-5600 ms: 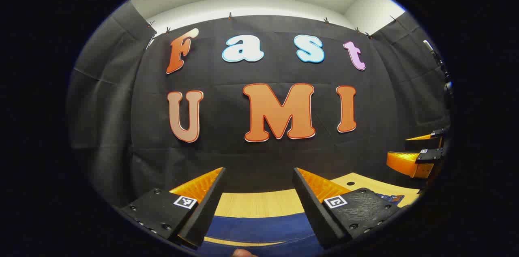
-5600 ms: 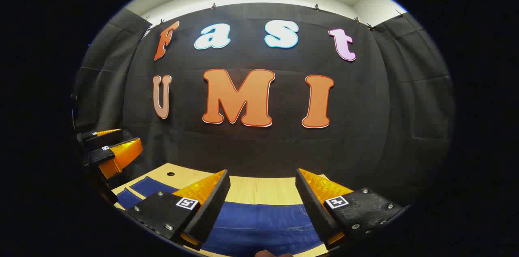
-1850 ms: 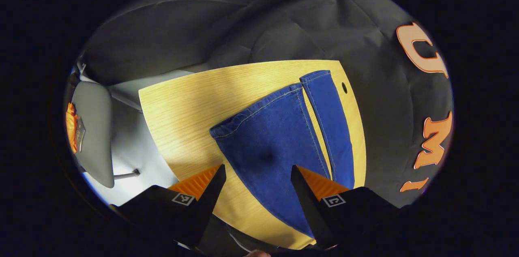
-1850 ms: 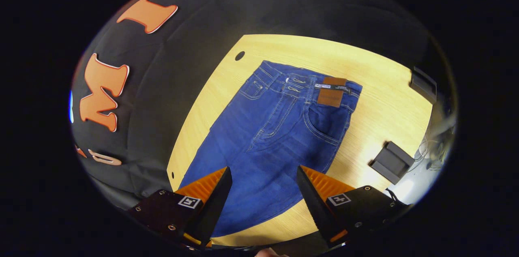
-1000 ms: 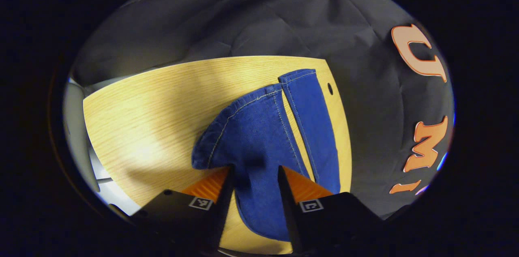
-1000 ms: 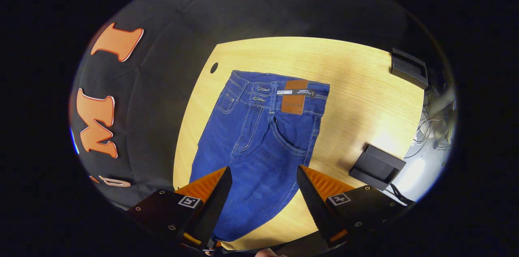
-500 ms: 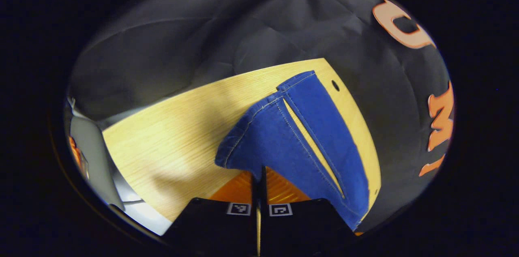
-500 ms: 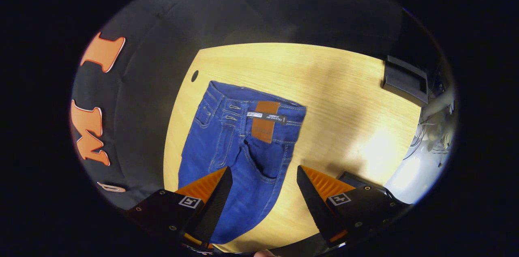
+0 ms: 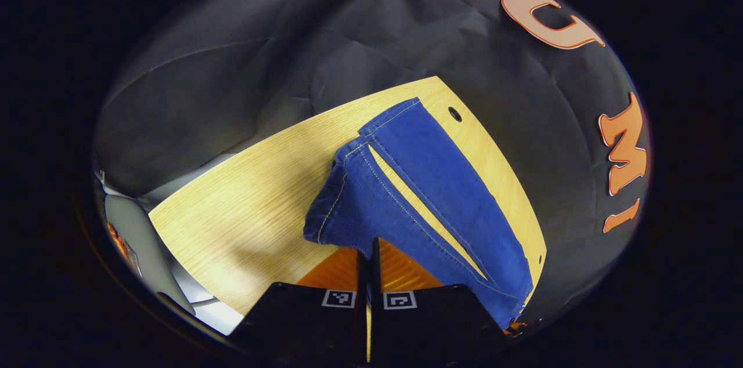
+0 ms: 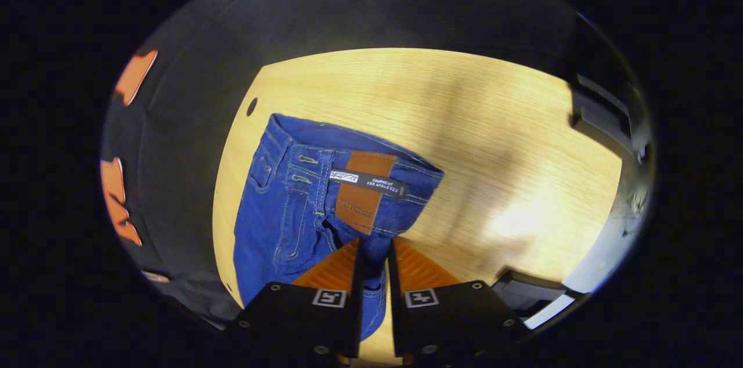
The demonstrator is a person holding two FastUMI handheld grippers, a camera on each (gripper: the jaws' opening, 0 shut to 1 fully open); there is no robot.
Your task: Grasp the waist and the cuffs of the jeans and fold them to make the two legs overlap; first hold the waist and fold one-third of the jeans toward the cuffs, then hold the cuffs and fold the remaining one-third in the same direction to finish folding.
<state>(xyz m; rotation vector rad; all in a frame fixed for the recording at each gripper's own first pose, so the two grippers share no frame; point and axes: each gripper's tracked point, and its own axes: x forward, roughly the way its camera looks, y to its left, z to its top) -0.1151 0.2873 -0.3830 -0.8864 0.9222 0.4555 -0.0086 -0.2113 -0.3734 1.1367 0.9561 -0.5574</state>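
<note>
Both hand-held grippers [image 9: 367, 247] [image 10: 374, 249] pinching jeans [image 9: 418, 194]

A light wood-grain counter [image 9: 244, 194] is seen under bright light, with a small round hole [image 9: 455, 114] near its far corner. Creased black cloth [image 9: 278, 49] is hung behind it as the booth's wall. A pale floor [image 9: 217, 313] is glimpsed past the counter's edge. Two dark blocks [image 10: 601, 118] are seen at the counter's right side in the right gripper view
</note>
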